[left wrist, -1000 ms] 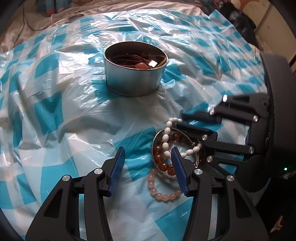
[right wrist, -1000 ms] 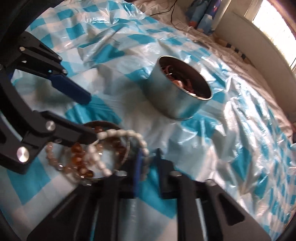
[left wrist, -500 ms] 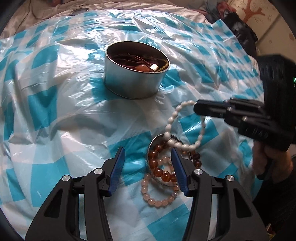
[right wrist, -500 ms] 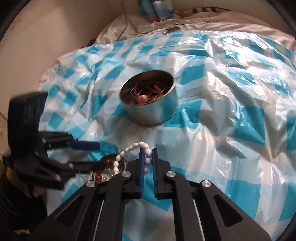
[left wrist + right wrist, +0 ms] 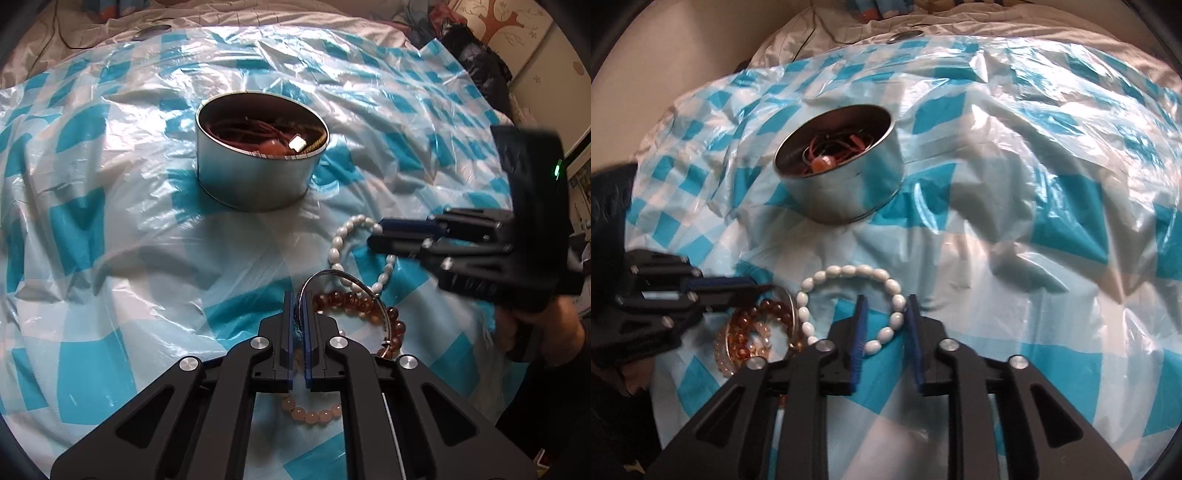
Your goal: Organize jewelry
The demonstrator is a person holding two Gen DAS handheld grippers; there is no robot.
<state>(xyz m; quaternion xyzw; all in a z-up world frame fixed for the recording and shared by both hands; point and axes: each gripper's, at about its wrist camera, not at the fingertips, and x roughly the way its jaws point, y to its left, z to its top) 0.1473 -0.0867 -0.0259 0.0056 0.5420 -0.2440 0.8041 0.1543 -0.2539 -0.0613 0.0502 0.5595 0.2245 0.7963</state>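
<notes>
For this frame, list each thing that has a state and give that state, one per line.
Left gripper: shut on the thin silver metal bangle.
Right gripper: open, jaws just opened; white oval-bead bracelet lies loose between them on the blue-checked plastic sheet.
Round silver metal tin: upright, lidless, holding red cords.
Amber bead bracelet: lying on the sheet.
Pale pink bead bracelet: lying on the sheet.

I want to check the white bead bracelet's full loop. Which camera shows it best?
The right wrist view: the white bead bracelet lies almost whole on the checked plastic sheet, its near side between the open pads of the right hand-held gripper. The left wrist view shows it off to the side, partly hidden by that gripper.
</notes>
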